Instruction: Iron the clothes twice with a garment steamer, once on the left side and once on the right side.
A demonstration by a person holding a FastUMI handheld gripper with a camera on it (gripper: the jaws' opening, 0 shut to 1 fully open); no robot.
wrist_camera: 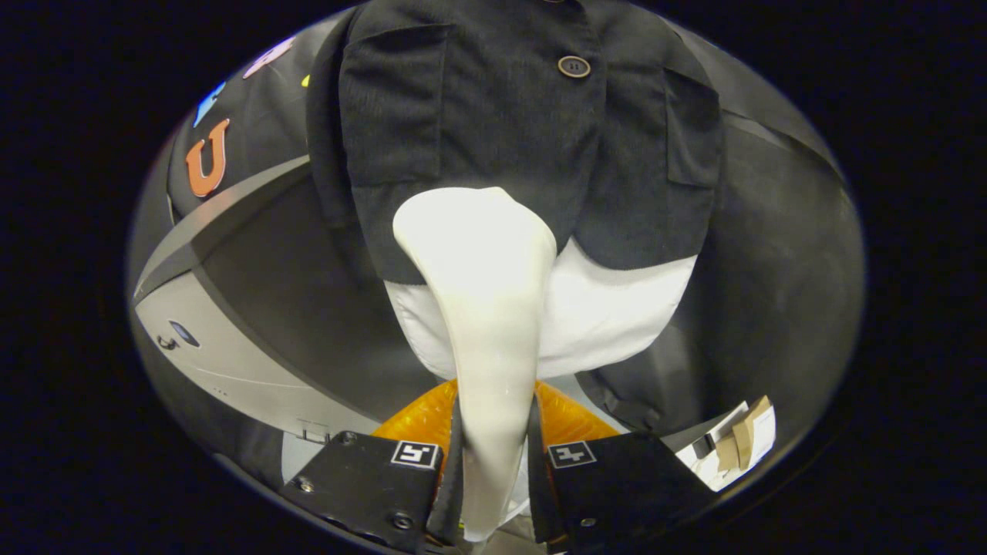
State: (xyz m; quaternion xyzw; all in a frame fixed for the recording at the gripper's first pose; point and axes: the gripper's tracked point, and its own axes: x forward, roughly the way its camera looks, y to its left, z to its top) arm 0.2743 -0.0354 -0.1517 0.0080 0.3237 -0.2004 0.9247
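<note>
White garment steamer (482, 308), clenched in the gripper (493, 470) at lower centre, touches the dark jacket's (524, 139) lower hem at centre frame; which side is finished, I cannot tell.

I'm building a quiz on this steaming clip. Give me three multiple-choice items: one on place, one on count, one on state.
1. Where is the steamer head?
A. against the jacket's lower front
B. lying on the floor
C. beside the cardboard scraps

2. How many buttons show whole on the jacket?
A. three
B. one
C. none

3. What are the gripper's fingers doing?
A. spread wide, holding nothing
B. pinching the jacket's hem
C. shut on the steamer's handle

Answers: 1 A, the head overlaps the dark cloth above the white shirt. 2 B, one round button sits near the jacket's middle. 3 C, both fingers press the handle between them.
</note>
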